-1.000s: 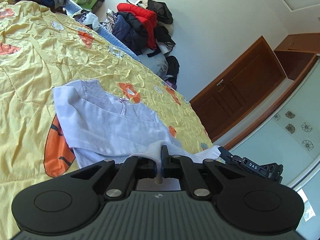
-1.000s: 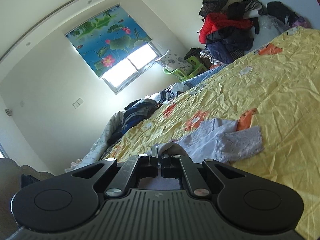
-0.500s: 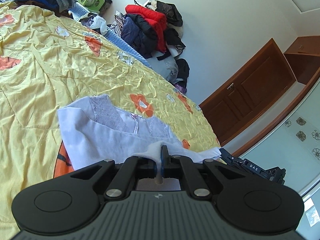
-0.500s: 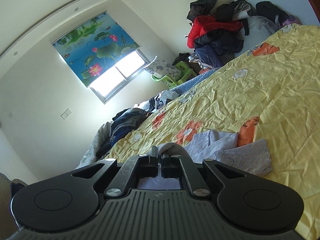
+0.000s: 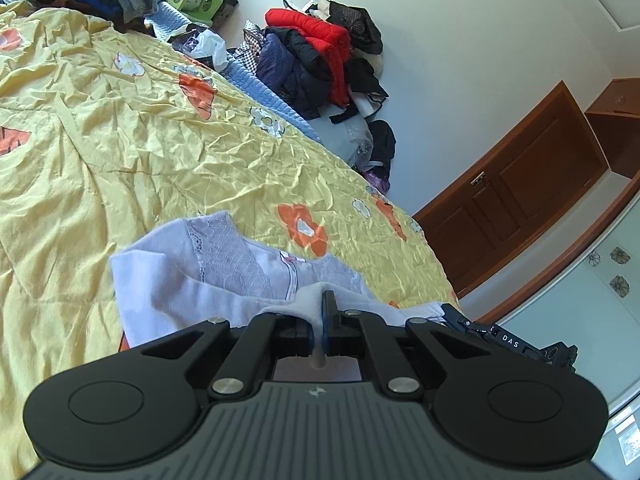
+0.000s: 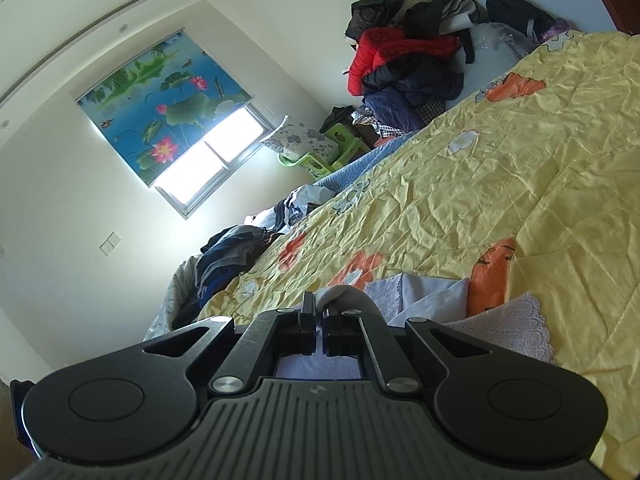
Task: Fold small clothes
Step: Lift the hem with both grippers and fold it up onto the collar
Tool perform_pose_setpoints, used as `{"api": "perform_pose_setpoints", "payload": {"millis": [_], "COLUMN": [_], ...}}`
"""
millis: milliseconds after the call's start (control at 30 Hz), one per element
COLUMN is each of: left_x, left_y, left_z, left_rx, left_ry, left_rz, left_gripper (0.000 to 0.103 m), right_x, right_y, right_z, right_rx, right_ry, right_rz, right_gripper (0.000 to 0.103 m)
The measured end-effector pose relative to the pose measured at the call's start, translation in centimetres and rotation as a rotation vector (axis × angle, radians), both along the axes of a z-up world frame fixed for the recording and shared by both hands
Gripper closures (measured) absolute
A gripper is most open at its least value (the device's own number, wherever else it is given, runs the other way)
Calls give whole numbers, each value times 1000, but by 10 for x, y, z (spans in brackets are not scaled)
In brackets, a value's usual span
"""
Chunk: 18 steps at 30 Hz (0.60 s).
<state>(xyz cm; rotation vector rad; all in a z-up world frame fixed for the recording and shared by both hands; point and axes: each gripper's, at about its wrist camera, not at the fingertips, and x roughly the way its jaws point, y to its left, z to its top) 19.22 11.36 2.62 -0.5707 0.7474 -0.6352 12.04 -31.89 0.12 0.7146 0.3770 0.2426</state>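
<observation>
Shirt [image 5: 208, 280] on bed [image 5: 160, 152] just ahead, hem pinched tight by left gripper [image 5: 318, 312] and right gripper [image 6: 318, 316]: best carried forward evenly, hem laid flat on collar.

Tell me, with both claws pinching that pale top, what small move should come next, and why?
Probably carry the pinched edge forward over the lace neckline and lay it down. The left claw and right claw are each shut on the pale top's near edge, while its far part rests on the yellow bedspread.
</observation>
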Motion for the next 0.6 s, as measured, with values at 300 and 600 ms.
{"api": "perform_pose_setpoints", "payload": {"millis": [300,600], "left_x": [35,55], "left_y": [-10,-15], "left_z": [-16,-27], "left_rx": [17,41], "left_ry": [43,65], "left_rz": [13,27], "left_gripper": [99,99], "right_x": [32,49], "right_y": [-5,-7], "right_z": [-17,-28], "right_rx": [20,20], "right_ry": [53,93], "right_rz": [-33,-44], "right_gripper": [95,95]}}
